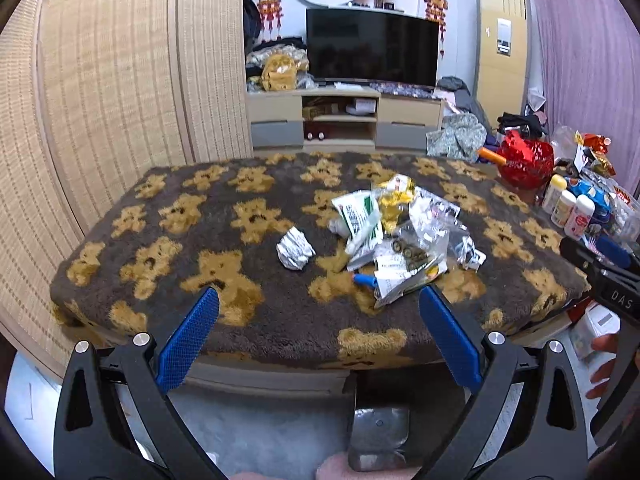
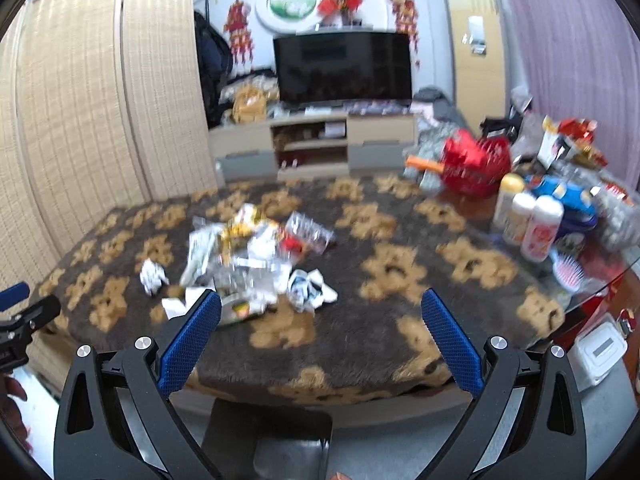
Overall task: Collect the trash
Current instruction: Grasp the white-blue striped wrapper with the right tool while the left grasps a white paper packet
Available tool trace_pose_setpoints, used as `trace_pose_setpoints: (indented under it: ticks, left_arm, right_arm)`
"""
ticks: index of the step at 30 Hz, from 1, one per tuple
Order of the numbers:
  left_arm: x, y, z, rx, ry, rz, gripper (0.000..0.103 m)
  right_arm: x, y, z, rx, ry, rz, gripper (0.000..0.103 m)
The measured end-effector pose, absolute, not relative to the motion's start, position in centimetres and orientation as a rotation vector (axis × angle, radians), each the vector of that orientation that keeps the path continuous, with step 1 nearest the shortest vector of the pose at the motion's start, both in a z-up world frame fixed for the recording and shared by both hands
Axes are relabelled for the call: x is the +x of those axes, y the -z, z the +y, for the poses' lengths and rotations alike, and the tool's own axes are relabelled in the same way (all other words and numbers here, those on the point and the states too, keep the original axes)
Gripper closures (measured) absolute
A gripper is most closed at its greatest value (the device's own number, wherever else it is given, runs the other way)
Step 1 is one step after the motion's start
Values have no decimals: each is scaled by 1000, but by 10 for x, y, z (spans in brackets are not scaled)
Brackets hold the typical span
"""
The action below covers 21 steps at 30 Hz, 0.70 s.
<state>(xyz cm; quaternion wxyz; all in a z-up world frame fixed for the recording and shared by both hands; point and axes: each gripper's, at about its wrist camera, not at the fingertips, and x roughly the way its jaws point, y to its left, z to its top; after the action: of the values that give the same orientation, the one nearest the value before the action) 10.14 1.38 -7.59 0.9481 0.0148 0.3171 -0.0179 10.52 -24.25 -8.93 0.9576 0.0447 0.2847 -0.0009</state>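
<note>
Right now both of your tools are spread wide and hold nothing: the left gripper [image 1: 318, 300] and right gripper [image 2: 320, 304] hang off the near edge of the teddy-bear blanket [image 1: 168, 216], likely lining up a first pick. Your trash is a heap of wrappers [image 1: 400, 236] at mid-table, with a crumpled paper ball [image 1: 295, 249] just left of it, apart. On the far right the lotion bottles [image 1: 568, 206] and red foil bag [image 1: 526, 160] stand clear of the heap, so probably leave them.

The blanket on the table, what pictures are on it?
Golden-tan teddy bears on dark brown fuzzy blanket; sharpest in the left wrist view.
</note>
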Motion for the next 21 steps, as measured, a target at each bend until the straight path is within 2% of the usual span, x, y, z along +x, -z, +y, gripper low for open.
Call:
trace_pose_setpoints:
  ticks: [5, 13, 20, 21]
  left_arm:
    - [121, 101, 11, 50, 59, 703, 8]
    - [162, 139, 5, 11, 160, 801, 8]
    - [186, 151, -20, 60, 255, 816, 9]
    - [190, 155, -25, 66, 269, 827, 10]
  right_arm:
    - [132, 124, -240, 75, -14, 712, 3]
    - [176, 154, -251, 127, -12, 762, 3]
    - [206, 173, -247, 96, -43, 806, 3]
    - [209, 176, -247, 98, -55, 811, 8]
